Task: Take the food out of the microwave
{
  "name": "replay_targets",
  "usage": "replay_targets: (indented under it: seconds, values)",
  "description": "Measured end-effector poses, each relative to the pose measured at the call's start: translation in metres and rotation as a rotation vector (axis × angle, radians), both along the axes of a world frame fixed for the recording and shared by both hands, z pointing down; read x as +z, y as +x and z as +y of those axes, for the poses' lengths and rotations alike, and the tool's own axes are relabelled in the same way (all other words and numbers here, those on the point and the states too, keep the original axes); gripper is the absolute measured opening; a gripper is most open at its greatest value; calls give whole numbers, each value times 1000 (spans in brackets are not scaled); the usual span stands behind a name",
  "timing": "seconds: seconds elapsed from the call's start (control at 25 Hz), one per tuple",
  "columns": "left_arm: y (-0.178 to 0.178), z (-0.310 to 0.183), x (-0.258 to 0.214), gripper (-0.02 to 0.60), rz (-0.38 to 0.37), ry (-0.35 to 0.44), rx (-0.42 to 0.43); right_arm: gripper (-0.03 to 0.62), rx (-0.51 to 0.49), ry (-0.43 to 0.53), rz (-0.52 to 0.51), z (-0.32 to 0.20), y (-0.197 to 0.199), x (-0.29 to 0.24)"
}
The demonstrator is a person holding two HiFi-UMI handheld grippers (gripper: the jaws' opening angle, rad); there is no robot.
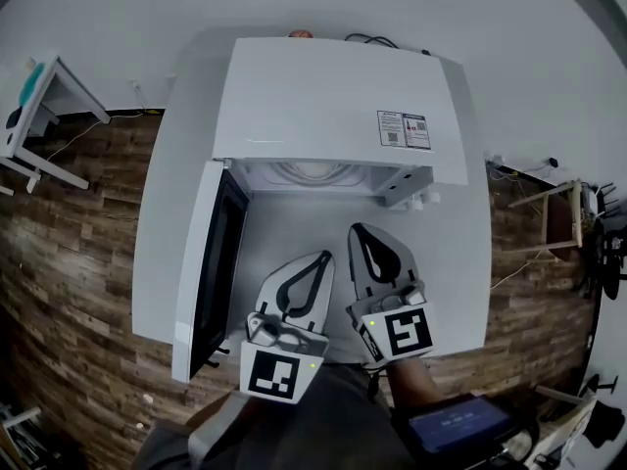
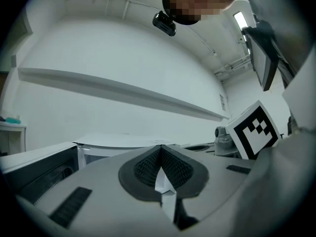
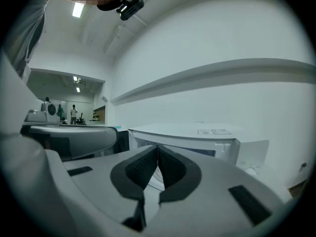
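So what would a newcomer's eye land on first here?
The white microwave at the back of the white table, its door swung open to the left. In front of it, the left gripper and right gripper sit side by side, both shut and empty.

This looks like a lab or test room, not a home kitchen. A lone microwave (image 1: 333,106) sits on a bare white desk (image 1: 176,213), with cables (image 1: 372,39) behind it. The floor (image 1: 69,262) is wood-pattern and the walls (image 3: 222,33) are plain. Ceiling strip lights (image 3: 77,9) and distant people (image 3: 74,113) show at the left of the right gripper view.

The microwave (image 1: 333,106) cavity stands open straight ahead. Its swung-out door (image 1: 211,262) walls off the left side, and bare worktop (image 1: 460,258) leaves passage on the right.
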State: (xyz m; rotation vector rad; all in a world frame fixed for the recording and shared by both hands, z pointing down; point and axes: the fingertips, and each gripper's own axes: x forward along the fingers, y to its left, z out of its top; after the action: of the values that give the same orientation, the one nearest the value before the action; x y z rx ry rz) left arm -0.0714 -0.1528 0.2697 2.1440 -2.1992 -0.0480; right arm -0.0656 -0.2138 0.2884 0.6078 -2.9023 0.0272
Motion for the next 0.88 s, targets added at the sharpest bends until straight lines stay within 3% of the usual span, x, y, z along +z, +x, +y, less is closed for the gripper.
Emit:
replay_targets:
  seconds: [0.52,0.88]
  values:
    - [-44,-20,2,6,-2,-6,-103,9,-81,-1,45,-28,-40,15]
    - [-35,-19,30,6,66,-57,-119,9,-87,-38,103,-46,-51,61]
